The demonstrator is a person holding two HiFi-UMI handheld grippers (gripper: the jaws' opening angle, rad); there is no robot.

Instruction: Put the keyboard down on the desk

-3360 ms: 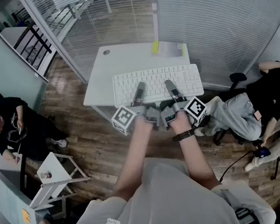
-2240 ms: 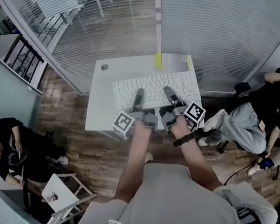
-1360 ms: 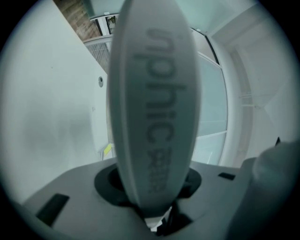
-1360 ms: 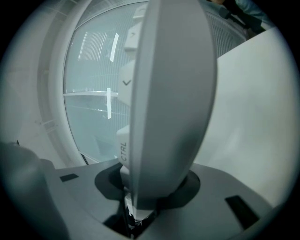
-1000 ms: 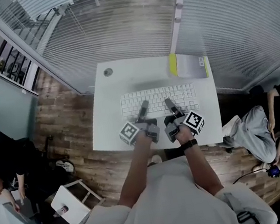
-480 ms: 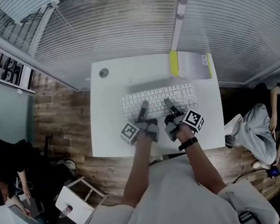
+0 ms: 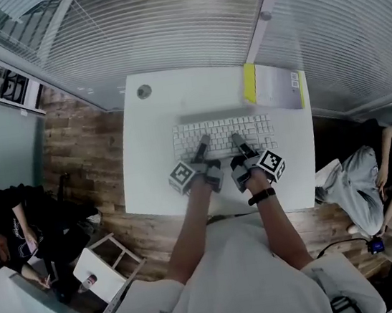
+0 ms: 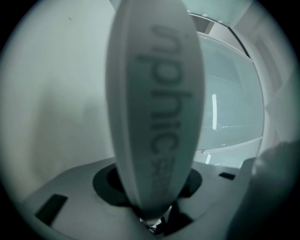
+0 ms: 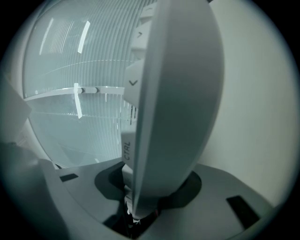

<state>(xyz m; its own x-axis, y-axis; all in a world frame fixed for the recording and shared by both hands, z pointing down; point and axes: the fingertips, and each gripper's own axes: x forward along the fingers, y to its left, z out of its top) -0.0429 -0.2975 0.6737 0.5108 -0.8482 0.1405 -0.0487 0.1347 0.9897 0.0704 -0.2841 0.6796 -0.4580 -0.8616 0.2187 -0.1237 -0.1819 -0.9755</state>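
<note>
A white keyboard (image 7: 223, 132) lies flat and level over the middle of the white desk (image 7: 153, 172), casting a shadow on the desk along its far edge. I cannot tell whether it touches the top. My left gripper (image 7: 202, 145) clasps its near edge left of centre; its jaws are opening slightly with the keyboard still between them. My right gripper (image 7: 238, 140) is shut on the near edge right of centre. In the left gripper view the keyboard (image 8: 154, 117) fills the jaws edge-on, printed underside showing. In the right gripper view the keyboard (image 9: 178, 103) shows its CTRL key.
A grey booklet with a yellow spine (image 7: 273, 86) lies at the desk's far right corner. A round cable hole (image 7: 144, 91) sits far left. Glass walls with blinds stand behind. Seated people are at the left (image 7: 3, 223) and right (image 7: 388, 161); a small white stool (image 7: 106, 262) stands on the wooden floor.
The keyboard, carried in both grippers, has come from over the desk's near edge to over its middle. Both grippers keep their hold.
</note>
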